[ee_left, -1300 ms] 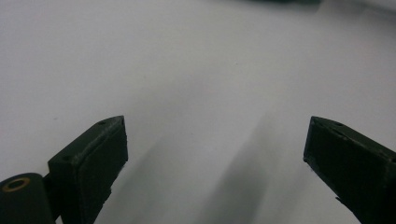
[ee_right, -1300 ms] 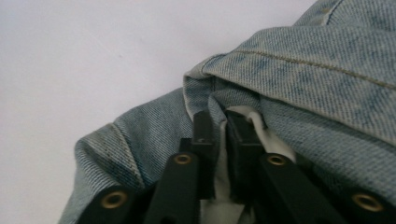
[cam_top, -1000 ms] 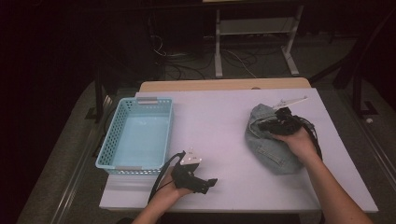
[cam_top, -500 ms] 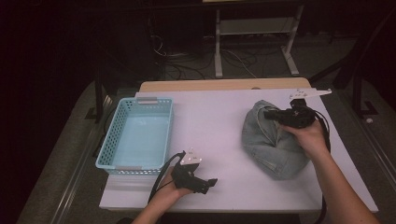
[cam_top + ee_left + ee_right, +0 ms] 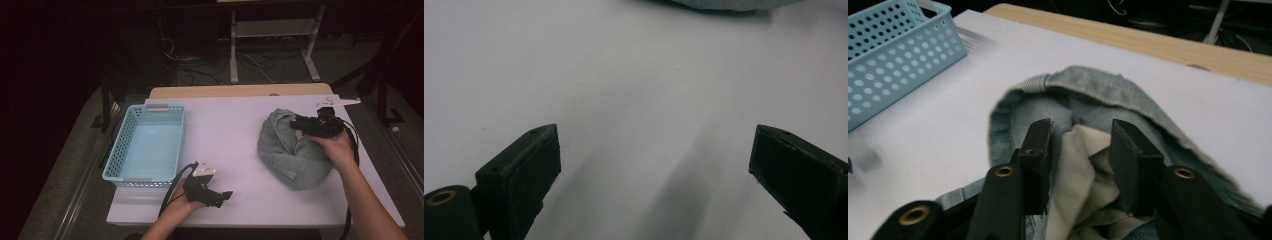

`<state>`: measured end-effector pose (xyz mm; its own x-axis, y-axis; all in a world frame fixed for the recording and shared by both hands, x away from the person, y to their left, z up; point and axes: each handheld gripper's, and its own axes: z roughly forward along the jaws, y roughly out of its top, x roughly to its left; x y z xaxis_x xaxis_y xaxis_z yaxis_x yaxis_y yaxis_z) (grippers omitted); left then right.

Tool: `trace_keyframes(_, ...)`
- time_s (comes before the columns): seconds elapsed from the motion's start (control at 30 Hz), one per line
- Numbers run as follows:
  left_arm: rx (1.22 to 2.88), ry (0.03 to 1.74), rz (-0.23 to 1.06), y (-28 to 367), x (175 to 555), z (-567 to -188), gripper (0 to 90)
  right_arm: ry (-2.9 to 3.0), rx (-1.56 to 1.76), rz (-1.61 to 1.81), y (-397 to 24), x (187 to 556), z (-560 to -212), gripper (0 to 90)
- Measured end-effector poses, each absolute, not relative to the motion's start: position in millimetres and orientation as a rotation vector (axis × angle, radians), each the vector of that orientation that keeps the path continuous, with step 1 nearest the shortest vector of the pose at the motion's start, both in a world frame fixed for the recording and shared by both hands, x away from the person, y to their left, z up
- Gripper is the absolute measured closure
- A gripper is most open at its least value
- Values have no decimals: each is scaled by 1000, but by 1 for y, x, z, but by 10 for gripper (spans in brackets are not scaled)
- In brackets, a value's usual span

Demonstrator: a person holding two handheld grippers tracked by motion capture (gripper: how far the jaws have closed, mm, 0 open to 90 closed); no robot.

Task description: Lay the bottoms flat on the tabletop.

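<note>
Blue basket (image 5: 147, 145) sat at the table's (image 5: 230, 130) left side, empty. Left gripper (image 5: 220, 197) rested at the near edge, just right of the basket's near corner, jaws spread wide over bare tabletop, nothing between them. Crumpled denim garment (image 5: 292, 147) lay at the right side of the table. Right gripper (image 5: 300, 124) sat on its far part, jaws just been opening, part-open with pale lining fabric (image 5: 1080, 170) between them, not clamped.

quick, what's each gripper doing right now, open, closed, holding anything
Left gripper: open, nothing between the jaws, low over the table.
Right gripper: jaws have just been opening, part open; jeans pocket lining between them, not pinched.
</note>
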<state>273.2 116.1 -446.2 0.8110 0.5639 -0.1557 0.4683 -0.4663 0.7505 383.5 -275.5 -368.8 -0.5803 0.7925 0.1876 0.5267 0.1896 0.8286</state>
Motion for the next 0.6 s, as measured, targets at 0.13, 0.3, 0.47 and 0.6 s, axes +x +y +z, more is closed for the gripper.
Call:
trace_keyframes(0.13,2138,760,144,117,273,-446,61,2168,1237,1362,-280,375,-357,525)
trace_keyframes(0.3,2137,763,144,117,273,-446,61,2186,1214,1377,-281,361,-350,522)
trace_keyframes(0.47,2136,764,146,117,273,-446,61,2232,1178,1353,-277,346,-353,592)
trace_keyframes(0.6,2142,759,147,116,273,-446,62,2287,1154,1341,-269,339,-359,663)
